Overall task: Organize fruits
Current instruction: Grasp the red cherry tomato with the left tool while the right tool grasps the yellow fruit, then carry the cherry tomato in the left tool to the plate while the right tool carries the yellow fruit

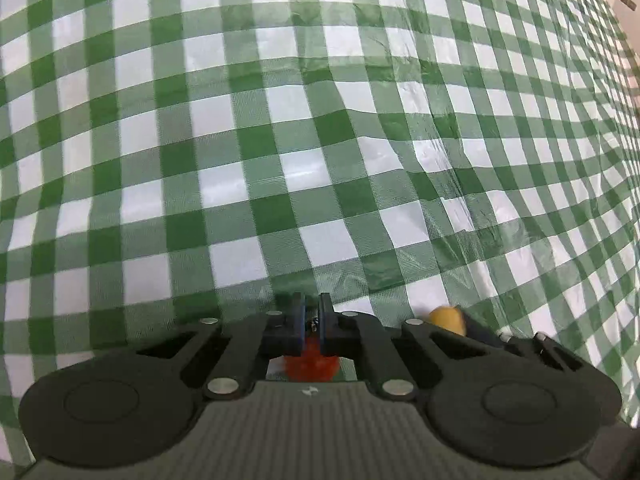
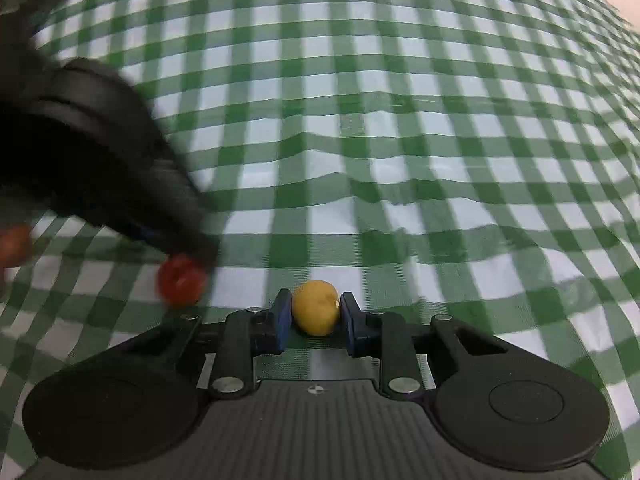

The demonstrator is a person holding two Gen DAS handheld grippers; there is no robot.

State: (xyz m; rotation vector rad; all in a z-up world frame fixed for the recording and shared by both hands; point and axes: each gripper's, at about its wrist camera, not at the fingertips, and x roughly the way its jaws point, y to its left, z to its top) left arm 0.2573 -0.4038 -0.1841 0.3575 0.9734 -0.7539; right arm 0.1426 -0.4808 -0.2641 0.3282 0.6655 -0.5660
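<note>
Left wrist view: green-checked tablecloth (image 1: 280,140) wrinkled, covering whole tabletop; edges out of frame.
Left gripper (image 1: 311,320): fingers clenched, stem of red fruit (image 1: 310,362) apparently pinched, body hanging below; seemingly lifted for carrying.
Right gripper (image 2: 315,314): blue pads grasping yellow fruit (image 2: 315,307) on both sides, low over cloth, likely for moving.
Second red fruit (image 2: 14,244) at far left, blurred, on cloth; probably awaiting sorting.
No container visible.
</note>
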